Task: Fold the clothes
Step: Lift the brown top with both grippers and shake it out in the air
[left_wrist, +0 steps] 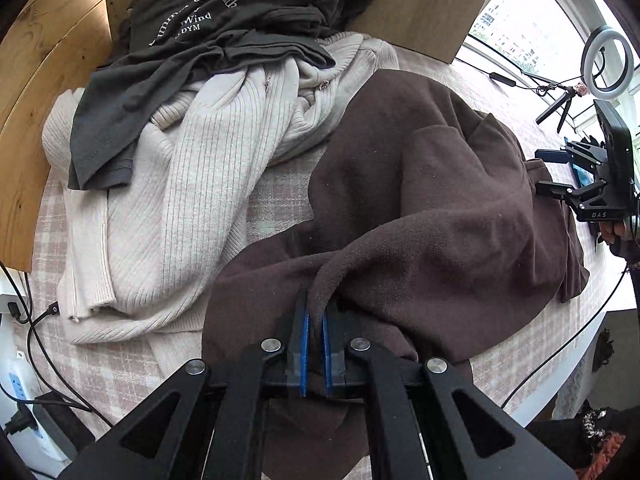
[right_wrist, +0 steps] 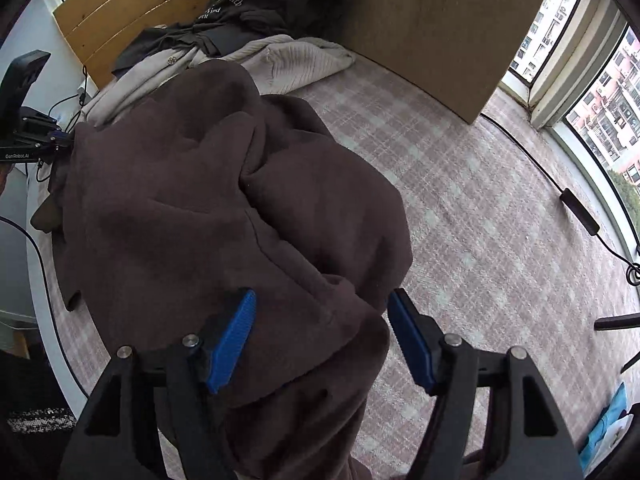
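Left claw [left_wrist: 315, 312] pinches brown garment [left_wrist: 420, 208] — lying lengthwise between 2 claws; right claw [right_wrist: 320, 312] open.

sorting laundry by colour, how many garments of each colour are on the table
brown: 1, the brown garment
cream: 1, the ribbed cream sweater
dark grey: at least 1, the printed dark grey shirt; the heap may hide more
total: 3 visible

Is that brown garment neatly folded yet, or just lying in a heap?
Not neatly folded: the brown garment lies rumpled on the checked cloth, with loose creases and bulges. One edge is pinched in the left gripper.
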`<state>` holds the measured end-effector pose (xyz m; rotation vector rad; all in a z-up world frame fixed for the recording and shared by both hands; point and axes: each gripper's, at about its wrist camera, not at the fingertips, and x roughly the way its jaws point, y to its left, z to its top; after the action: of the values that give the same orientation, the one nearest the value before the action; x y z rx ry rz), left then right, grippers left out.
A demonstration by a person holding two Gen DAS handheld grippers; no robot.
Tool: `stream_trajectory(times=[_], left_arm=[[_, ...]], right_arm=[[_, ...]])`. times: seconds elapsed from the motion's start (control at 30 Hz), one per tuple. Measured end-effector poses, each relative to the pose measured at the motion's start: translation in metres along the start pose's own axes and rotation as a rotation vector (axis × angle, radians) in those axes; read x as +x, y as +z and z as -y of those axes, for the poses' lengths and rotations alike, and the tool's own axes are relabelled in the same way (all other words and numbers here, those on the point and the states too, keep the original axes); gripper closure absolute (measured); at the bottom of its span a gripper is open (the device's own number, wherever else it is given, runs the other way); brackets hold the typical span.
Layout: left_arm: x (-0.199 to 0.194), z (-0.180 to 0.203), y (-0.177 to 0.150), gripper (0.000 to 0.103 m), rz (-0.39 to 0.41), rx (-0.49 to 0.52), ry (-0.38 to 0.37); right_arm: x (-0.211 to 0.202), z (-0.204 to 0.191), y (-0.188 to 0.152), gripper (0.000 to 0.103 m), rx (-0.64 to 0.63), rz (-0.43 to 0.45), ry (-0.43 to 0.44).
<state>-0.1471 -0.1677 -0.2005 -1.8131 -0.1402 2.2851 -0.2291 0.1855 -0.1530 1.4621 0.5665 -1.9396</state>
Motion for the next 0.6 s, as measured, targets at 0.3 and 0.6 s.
stream_trajectory(times=[0.3,0.6], left_arm=[[-0.093,0.032,0.025,0.099,0.181,0.087,-0.058],[-0.352,0.131,0.061,0.099,0.686,0.434,-0.020]], right_arm=[[-0.160,-0.018,-0.038,0.098,0.098,0.294,-0.142],[-0.435,-0.058,-0.071,0.098,0.146,0.735,-0.600]])
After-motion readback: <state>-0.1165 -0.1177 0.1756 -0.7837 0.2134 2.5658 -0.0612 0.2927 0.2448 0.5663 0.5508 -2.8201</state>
